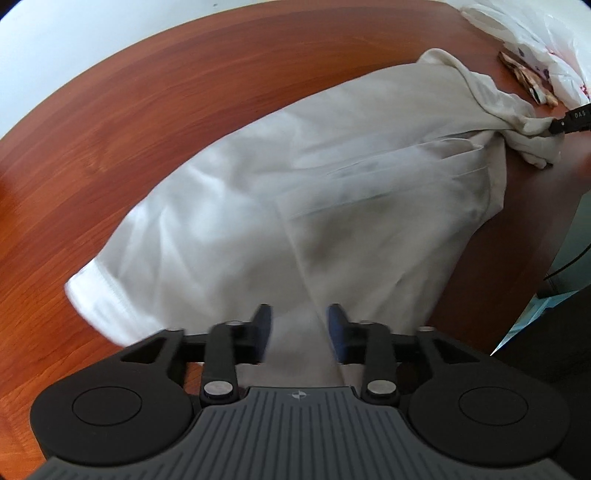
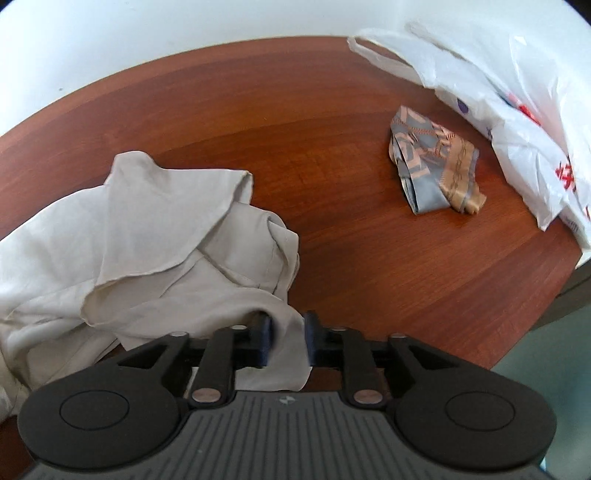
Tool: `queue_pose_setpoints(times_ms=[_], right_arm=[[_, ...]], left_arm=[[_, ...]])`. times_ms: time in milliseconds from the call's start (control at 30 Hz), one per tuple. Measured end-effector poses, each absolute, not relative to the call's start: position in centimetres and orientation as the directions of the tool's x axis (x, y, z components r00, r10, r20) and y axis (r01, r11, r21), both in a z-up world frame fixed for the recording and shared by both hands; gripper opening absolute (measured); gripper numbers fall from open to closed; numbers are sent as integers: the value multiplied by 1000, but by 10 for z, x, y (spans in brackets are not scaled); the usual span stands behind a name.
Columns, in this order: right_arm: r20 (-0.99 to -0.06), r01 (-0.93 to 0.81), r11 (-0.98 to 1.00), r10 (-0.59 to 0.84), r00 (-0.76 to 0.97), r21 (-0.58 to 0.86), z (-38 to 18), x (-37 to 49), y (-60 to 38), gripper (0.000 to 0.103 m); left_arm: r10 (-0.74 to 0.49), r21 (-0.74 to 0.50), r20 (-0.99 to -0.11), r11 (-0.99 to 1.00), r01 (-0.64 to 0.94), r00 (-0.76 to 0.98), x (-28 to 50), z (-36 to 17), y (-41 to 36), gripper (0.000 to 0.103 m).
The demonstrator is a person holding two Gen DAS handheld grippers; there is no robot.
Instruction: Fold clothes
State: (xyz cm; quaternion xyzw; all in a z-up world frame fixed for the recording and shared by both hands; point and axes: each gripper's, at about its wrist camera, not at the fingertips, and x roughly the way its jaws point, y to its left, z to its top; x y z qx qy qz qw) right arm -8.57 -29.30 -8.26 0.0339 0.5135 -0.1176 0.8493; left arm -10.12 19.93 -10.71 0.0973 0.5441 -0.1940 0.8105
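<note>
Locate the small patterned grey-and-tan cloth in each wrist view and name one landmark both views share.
Left wrist view: patterned cloth at the upper right edge, a thin sliver beside the plastic bag.
Right wrist view: patterned cloth upper right of centre, lying on the table.
Shared landmark: the white plastic bag next to it.

Reddish-brown wood-grain table filling most of view. Plain white wall behind far edge, toward 12 o'clock. Soft, even daylight. Pale greenish floor beyond table edge at 4 o'clock.
</note>
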Motion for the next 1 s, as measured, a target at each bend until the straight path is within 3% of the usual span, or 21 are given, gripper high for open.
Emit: queue_pose_setpoints(times_ms=[200, 700, 767, 833, 1000], right_arm=[[-866, 147, 988, -120, 486, -54, -72, -80, -278, 34], [-862, -76, 997, 36, 506, -3, -64, -49, -251, 41], [-863, -97, 995, 52, 502, 4, -65, -46, -249, 42], [-864, -113, 994, 62, 499, 7, -66, -43, -248, 45], [-866, -149, 989, 89, 492, 17, -70, -37, -246, 46]], left_arm=[[-226, -80, -921, 906, 416, 317, -97, -111, 187, 49], [-171, -74, -910, 963, 259, 376, -68, -124, 167, 52], [-167, -70, -908, 964, 255, 384, -67, -124, 163, 45], [-155, -56, -906, 966, 251, 395, -67, -122, 160, 13], [-221, -131, -894, 961, 244, 391, -80, -108, 168, 3]])
